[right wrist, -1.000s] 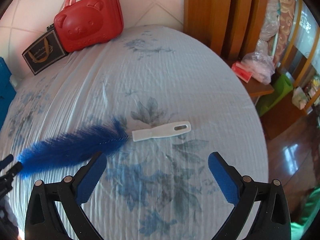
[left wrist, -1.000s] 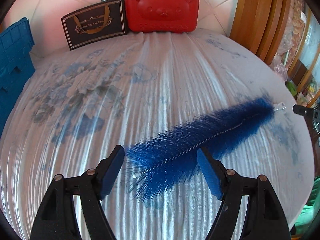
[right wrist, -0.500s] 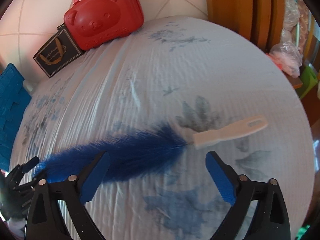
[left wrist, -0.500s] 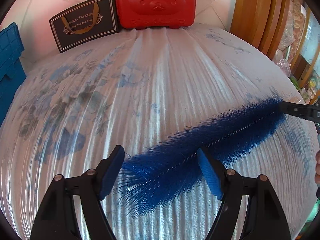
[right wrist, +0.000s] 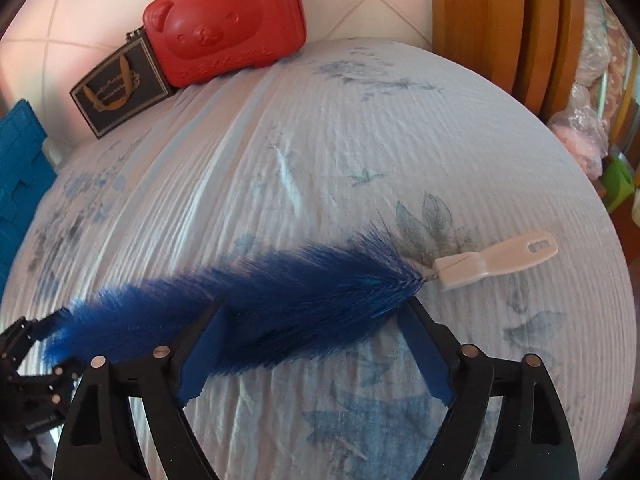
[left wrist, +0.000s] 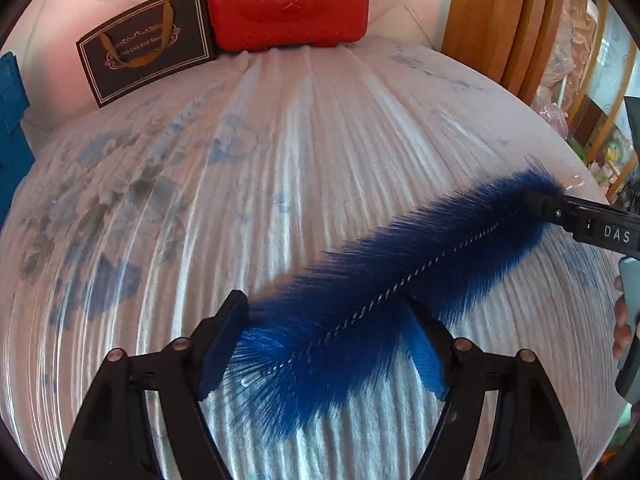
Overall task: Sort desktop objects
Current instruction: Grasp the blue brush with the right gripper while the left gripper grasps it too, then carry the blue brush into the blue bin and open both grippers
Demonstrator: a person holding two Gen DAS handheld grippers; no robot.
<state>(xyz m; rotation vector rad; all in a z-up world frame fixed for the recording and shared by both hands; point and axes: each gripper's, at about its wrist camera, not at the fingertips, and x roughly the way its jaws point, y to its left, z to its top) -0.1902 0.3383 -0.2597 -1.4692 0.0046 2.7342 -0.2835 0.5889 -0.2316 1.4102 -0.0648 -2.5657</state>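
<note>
A long blue bristle brush (left wrist: 400,292) with a twisted wire core and a white plastic handle (right wrist: 496,258) lies across the flowered cloth. My left gripper (left wrist: 326,340) is open, its blue pads on either side of the brush's tip end. My right gripper (right wrist: 316,340) is open, its pads either side of the bristles near the handle end. The right gripper's black finger (left wrist: 588,224) shows in the left wrist view at the brush's far end. The left gripper (right wrist: 28,364) shows at the right wrist view's left edge.
A red bear-shaped case (left wrist: 288,4) and a dark gift box (left wrist: 148,60) stand against the tiled wall at the back. A blue crate (left wrist: 12,128) is at the left. A wooden chair back (left wrist: 500,20) stands at the right, beyond the table edge.
Both grippers have moved in over the brush: the left now straddles the tip end, the right has shifted left from the handle onto the bristles. Both stay open.
</note>
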